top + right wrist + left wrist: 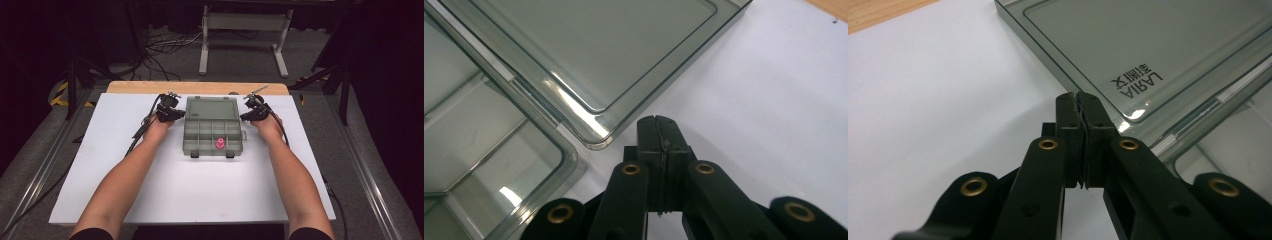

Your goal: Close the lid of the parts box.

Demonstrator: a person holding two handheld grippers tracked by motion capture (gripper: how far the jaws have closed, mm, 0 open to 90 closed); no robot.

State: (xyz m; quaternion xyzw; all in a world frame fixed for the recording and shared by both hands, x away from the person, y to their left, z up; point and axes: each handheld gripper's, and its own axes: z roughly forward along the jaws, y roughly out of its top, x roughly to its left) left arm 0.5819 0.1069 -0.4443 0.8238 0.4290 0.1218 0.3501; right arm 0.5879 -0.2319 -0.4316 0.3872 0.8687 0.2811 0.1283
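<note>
Both claws are clenched tight with nothing between their black jaws, each parked at a rear corner of an open organiser box. The left claw (1080, 102) rests its tips just beside the near corner of the box's smoky transparent lid (1148, 45), which lies flat on the white tabletop (938, 100); in the high view it sits at the lid's left edge (170, 112). The right claw (659, 125) mirrors it, its tips close to the lid's rounded corner (594, 137) near the hinge line, seen from above at the right edge (255, 114).

The organiser box (212, 127) lies centred on the tabletop, lid folded back away from the person, its divided tray toward them. A small pink piece (219, 144) stands in one of the front compartments, right of centre.

The step in hand appears to be closing the lid. Doing it well likely means slipping both closed tips under the lid's outer edge together, lifting evenly so the hinge does not twist, and swinging it over in one smooth arc. A lopsided push could slide the light box across the smooth tabletop or jolt the pink piece from its compartment.
</note>
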